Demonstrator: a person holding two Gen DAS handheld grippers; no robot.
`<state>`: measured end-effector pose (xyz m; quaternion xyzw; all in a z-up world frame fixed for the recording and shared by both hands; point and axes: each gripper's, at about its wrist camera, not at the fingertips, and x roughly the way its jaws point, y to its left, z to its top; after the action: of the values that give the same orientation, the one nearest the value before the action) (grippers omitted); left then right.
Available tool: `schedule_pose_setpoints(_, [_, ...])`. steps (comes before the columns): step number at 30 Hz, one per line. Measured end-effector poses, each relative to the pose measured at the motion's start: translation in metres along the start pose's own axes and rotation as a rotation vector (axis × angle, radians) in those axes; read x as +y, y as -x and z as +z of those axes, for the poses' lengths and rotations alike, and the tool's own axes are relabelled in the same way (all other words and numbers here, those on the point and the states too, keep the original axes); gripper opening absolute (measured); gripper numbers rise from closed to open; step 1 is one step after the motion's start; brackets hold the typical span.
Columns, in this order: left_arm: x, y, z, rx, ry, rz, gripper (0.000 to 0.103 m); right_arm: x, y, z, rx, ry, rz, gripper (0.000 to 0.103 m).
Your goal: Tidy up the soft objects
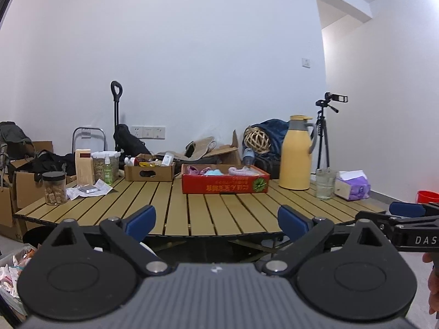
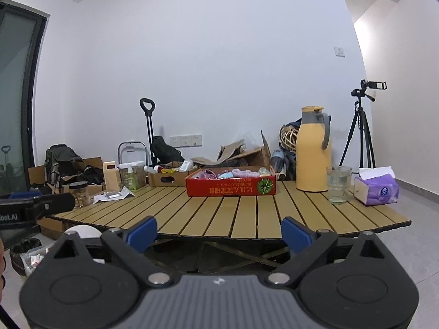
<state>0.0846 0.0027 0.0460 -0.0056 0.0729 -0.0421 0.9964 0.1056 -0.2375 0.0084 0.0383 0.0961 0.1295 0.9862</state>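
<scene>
Both views are evenly, softly lit, with a bluish-white cast on the wall and a warmer glow at upper right. Shadows are faint. Fisheye bending curves the edges; dark vignette fills the corners. Focus is mostly sharp.

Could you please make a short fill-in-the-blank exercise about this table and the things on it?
1. The soft items lie inside the ____ box.
2. The tall jug beside the glass is ____ in colour.
3. The tissue pack has a ____ wrapper.
4. The jaws of the left gripper and the right gripper are ____, holding nothing.

Missing words: red; yellow; purple; open
</scene>
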Motion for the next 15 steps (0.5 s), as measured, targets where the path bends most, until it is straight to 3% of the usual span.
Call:
schedule_pose_setpoints(4, [-0.004,0.021,-0.004,-0.011,-0.003,-0.009,0.097,0.004,0.021,-0.004,-0.013,-0.004,0.008,0.103])
schedule_pose_setpoints(15, [-0.008,0.052,-0.01,-0.037,-0.001,-0.015,0.099,0.017,0.05,-0.009,-0.02,0.02,0.027,0.103])
